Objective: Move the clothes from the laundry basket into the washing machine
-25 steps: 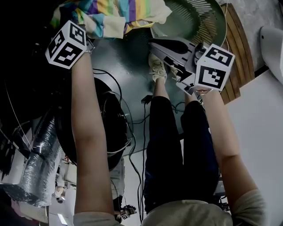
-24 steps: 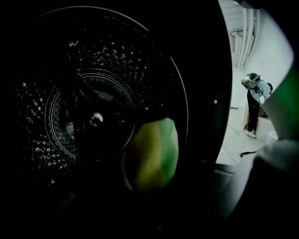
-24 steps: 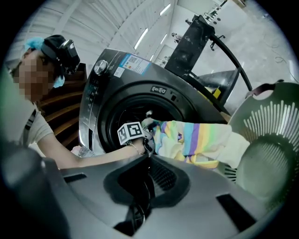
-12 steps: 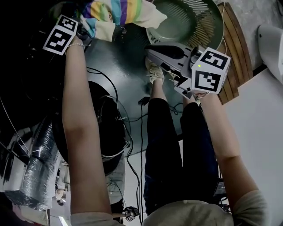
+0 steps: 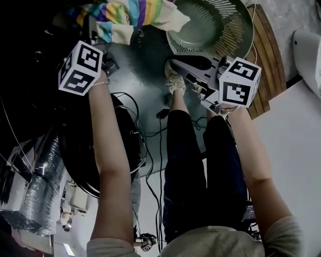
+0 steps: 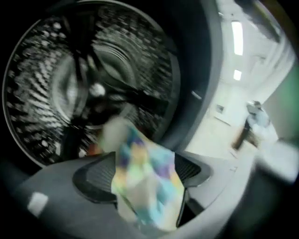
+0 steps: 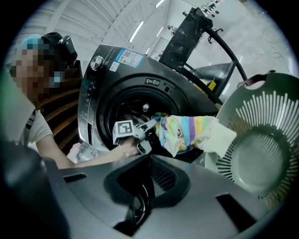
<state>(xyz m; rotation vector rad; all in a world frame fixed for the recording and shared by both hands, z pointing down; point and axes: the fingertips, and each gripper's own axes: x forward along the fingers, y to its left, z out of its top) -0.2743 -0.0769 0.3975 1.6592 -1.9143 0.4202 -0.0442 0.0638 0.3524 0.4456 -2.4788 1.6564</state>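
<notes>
A rainbow-striped cloth [image 5: 134,14] hangs at the mouth of the washing machine [image 7: 105,88], half over its rim. My left gripper [image 5: 106,61] sits just short of it. Its jaws have just been opening and now stand wide. In the left gripper view the blurred cloth [image 6: 145,179] lies loose between them, with the steel drum [image 6: 88,79] behind. The right gripper [image 5: 173,62] is shut with nothing in it, held beside the green laundry basket [image 5: 215,25]. From the right gripper view the cloth [image 7: 187,130] shows between the left gripper [image 7: 148,125] and the basket [image 7: 261,154].
The person's legs and shoes [image 5: 176,80] stand between the two arms. Black cables [image 5: 160,150] trail over the floor. A ribbed silver hose [image 5: 45,175] lies low on the left, and wooden slats [image 5: 268,60] sit at the right beyond the basket.
The left gripper has pulled back from the striped cloth toward the person and its jaws have opened. The cloth stays at the washer's mouth. The right gripper has hardly moved.
</notes>
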